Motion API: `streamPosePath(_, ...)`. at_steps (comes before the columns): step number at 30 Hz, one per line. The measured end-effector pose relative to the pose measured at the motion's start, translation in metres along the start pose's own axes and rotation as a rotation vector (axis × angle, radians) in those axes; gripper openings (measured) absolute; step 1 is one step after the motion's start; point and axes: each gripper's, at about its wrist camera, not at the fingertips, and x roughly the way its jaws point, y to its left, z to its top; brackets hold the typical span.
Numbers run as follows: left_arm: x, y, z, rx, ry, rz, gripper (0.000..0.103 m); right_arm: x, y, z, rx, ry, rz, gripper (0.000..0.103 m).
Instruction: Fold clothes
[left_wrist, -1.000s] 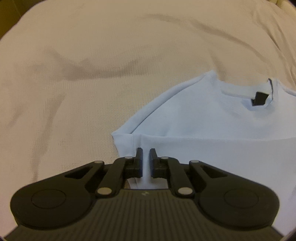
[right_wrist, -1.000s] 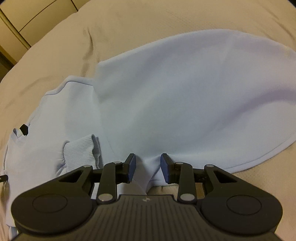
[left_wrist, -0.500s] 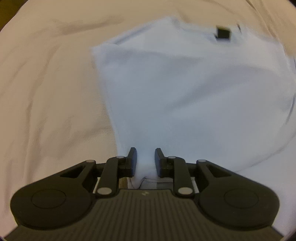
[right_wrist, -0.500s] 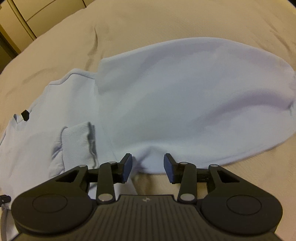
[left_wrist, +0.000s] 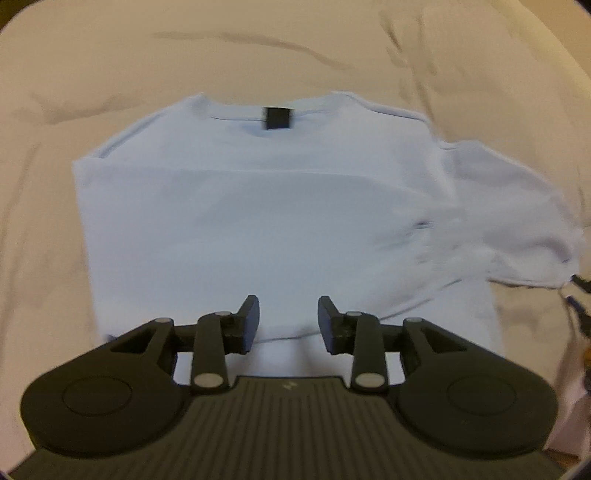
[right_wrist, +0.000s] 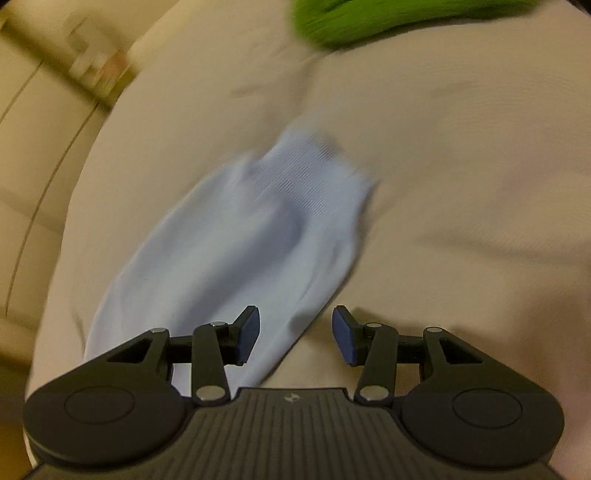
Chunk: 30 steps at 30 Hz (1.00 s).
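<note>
— What carries the clothes here?
— A bed (left_wrist: 92, 74) with a beige cover, a little wrinkled.
— And what lies on it?
— A pale blue sweatshirt (left_wrist: 258, 221), spread flat, neck away from the left camera, with a dark label (left_wrist: 277, 118) at the collar. Its sleeve (right_wrist: 266, 229) lies on the cover too. A green cloth (right_wrist: 369, 18) lies well apart, blurred.

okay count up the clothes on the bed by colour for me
Light blue: 1, the sweatshirt, whose sleeve trails off to one side.
Green: 1, a garment at the bed's far edge, blurred and cut off.
Total: 2
</note>
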Motion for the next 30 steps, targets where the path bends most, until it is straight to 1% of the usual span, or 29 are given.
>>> streamPosePath(1, 0.000, -0.006, -0.001, -0.005, 0.004, -0.008, 0.030, 0.004, -0.010, 0.008, 0.029, -0.016, -0.007, 0.047)
streamPosePath(3, 0.003, -0.012, -0.001, 0.004, 0.011, 0.001, 0.031, 0.012, -0.025, 0.020, 0.075, -0.029, -0.012, 0.048)
streamPosePath(6, 0.009, -0.013, 0.001, 0.004, 0.026, 0.015, 0.031, 0.028, -0.035, 0.033, 0.103, -0.020, 0.022, 0.047)
streamPosePath(8, 0.010, -0.010, 0.001, 0.000, 0.031, 0.020, 0.031, 0.035, -0.037, 0.041, 0.092, -0.009, 0.037, 0.047)
streamPosePath(11, 0.008, -0.005, 0.000, -0.005, 0.031, 0.024, 0.032, 0.040, -0.027, 0.046, 0.046, 0.014, 0.069, 0.049)
streamPosePath(12, 0.007, -0.003, 0.000, -0.007, 0.031, 0.025, 0.032, 0.038, -0.023, 0.046, 0.020, 0.014, 0.053, 0.047)
streamPosePath(13, 0.006, 0.000, -0.001, -0.011, 0.030, 0.025, 0.033, 0.037, -0.019, 0.047, -0.003, 0.013, 0.034, 0.035)
streamPosePath(14, 0.004, 0.004, -0.002, -0.017, 0.029, 0.026, 0.033, 0.037, -0.015, 0.047, -0.016, 0.013, 0.005, 0.026)
streamPosePath(15, 0.000, 0.010, -0.004, -0.026, 0.026, 0.027, 0.033, 0.035, -0.013, 0.046, -0.024, 0.009, -0.021, 0.021)
streamPosePath(18, -0.011, 0.031, -0.011, -0.062, 0.016, 0.029, 0.033, 0.015, -0.001, 0.039, -0.050, -0.060, -0.051, 0.018)
streamPosePath(21, -0.022, 0.055, -0.021, -0.104, 0.010, 0.035, 0.033, -0.023, 0.041, 0.020, -0.226, -0.147, -0.051, 0.017)
streamPosePath(23, -0.029, 0.072, -0.029, -0.134, 0.007, 0.038, 0.033, -0.050, 0.085, 0.001, -0.392, -0.205, -0.005, 0.017)
streamPosePath(25, -0.036, 0.088, -0.037, -0.165, 0.003, 0.038, 0.033, -0.077, 0.136, -0.028, -0.559, -0.246, 0.078, 0.017)
streamPosePath(26, -0.039, 0.094, -0.041, -0.181, 0.001, 0.038, 0.033, -0.088, 0.158, -0.045, -0.626, -0.253, 0.125, 0.017)
streamPosePath(27, -0.041, 0.100, -0.045, -0.196, -0.001, 0.038, 0.033, -0.099, 0.178, -0.065, -0.691, -0.251, 0.179, 0.016)
streamPosePath(28, -0.044, 0.106, -0.050, -0.211, -0.003, 0.038, 0.033, -0.109, 0.197, -0.090, -0.751, -0.228, 0.250, 0.004)
streamPosePath(29, -0.045, 0.111, -0.054, -0.230, -0.002, 0.033, 0.033, -0.119, 0.215, -0.116, -0.807, -0.196, 0.322, 0.003)
streamPosePath(30, -0.046, 0.114, -0.058, -0.242, 0.001, 0.028, 0.033, -0.126, 0.229, -0.144, -0.852, -0.139, 0.394, 0.003)
